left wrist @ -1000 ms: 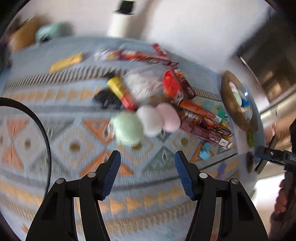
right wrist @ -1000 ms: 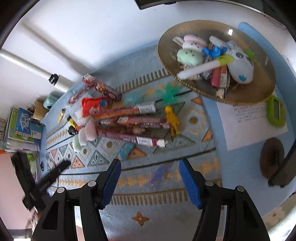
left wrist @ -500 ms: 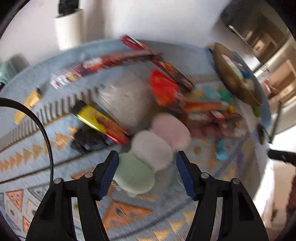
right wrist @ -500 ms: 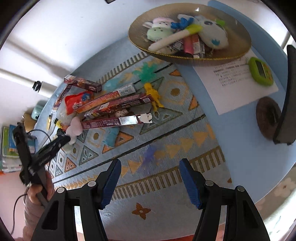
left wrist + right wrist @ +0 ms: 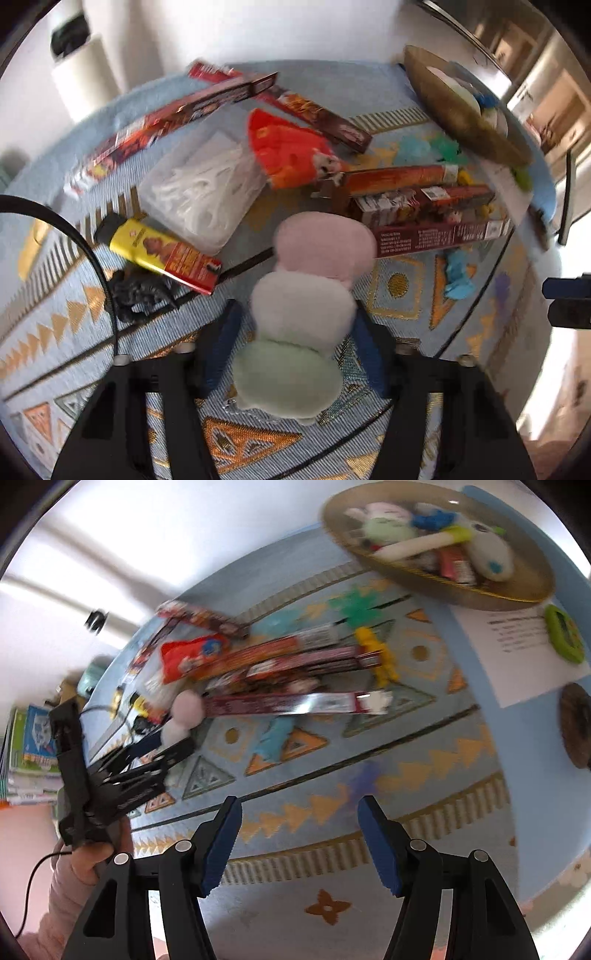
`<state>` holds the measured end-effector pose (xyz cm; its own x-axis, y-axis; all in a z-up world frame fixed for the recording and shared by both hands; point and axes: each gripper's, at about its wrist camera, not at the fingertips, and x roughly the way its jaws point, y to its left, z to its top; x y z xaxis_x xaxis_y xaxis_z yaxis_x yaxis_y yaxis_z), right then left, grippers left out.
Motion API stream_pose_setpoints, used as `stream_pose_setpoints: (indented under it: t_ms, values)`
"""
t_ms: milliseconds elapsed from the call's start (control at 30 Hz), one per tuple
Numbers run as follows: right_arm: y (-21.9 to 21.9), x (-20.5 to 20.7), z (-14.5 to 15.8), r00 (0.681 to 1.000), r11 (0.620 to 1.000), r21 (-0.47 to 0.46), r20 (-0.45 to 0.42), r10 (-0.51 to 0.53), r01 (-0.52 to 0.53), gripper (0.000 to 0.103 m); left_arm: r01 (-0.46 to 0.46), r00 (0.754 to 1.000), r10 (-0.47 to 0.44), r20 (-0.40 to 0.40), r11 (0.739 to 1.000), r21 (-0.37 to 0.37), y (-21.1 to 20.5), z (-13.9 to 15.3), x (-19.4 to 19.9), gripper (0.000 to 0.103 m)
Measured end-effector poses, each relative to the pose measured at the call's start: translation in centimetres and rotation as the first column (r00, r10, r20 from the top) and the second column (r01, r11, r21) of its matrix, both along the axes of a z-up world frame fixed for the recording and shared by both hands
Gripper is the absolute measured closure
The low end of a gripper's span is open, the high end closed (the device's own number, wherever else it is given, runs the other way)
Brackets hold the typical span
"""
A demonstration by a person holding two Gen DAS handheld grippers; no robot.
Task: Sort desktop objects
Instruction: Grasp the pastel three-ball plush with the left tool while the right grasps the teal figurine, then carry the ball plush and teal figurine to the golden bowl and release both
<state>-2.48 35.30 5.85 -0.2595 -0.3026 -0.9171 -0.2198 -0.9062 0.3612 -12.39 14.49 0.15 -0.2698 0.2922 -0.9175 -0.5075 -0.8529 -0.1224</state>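
Left tool [image 5: 295,350]: jaws wide, straddling the plush toy [image 5: 306,306], a soft skewer of pink, white and green balls lying on the patterned mat [image 5: 399,288]. Blue pads sit either side of the white and green balls; contact cannot be told through the blur. Toy lies just beside the long snack boxes [image 5: 436,221] and near the yellow tube [image 5: 162,256]. Right tool [image 5: 299,842]: jaws wide, nothing between them, over the mat's near edge. Gold bowl [image 5: 517,594] of toys at far right.
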Motion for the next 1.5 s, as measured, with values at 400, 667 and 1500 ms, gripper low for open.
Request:
stream_pose_setpoints:
  t_ms: [400, 667, 1500]
  values:
    - [-3.1, -4.7, -3.6, 0.998, 0.993, 0.115, -0.049, -0.035, 0.041, 0.045, -0.113, 0.994, 0.114, 0.002, 0.987, 0.112, -3.8, 3.8, 3.1, 0.059]
    - [-5.3, -5.6, -4.9, 0.999, 0.962, 0.273, -0.048, 0.010, 0.003, 0.073, -0.153, 0.988, 0.154, 0.002, 0.979, 0.136, -4.7, 4.8, 4.4, 0.059]
    - [7.5, 1.6, 6.5, 0.971, 0.998, -0.057, -0.235, -0.043, 0.030, 0.084, -0.123, 0.990, 0.136, -0.036, 0.961, 0.248, 5.1, 10.4, 6.1, 0.059]
